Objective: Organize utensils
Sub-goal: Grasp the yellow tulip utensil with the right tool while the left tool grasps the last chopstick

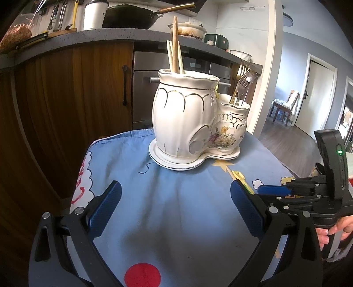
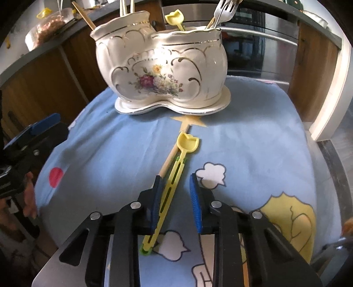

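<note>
Utensils are seen partly sorted into a white ceramic two-compartment holder with gold trim and a flower decal (image 1: pixel 187 119), which stands on its matching base on a blue cartoon-printed cloth (image 1: pixel 172 209). At the left, the left gripper (image 1: pixel 176 209) is held low over the cloth with its blue-padded jaws spread wide and nothing between them. In the holder's taller compartment, pale wooden chopsticks (image 1: pixel 175 50) are stood upright; in the lower compartment, metal forks (image 1: pixel 241 85) and a yellow plastic spoon (image 2: pixel 175 18) are lodged. Nearer the right, a second yellow plastic spoon with a slotted handle (image 2: pixel 176 167) is laid on the cloth just beside a single wooden chopstick (image 2: pixel 168 161). Its handle is straddled by the right gripper (image 2: pixel 175 201), whose jaws are parted, the left pad touching the handle.
</note>
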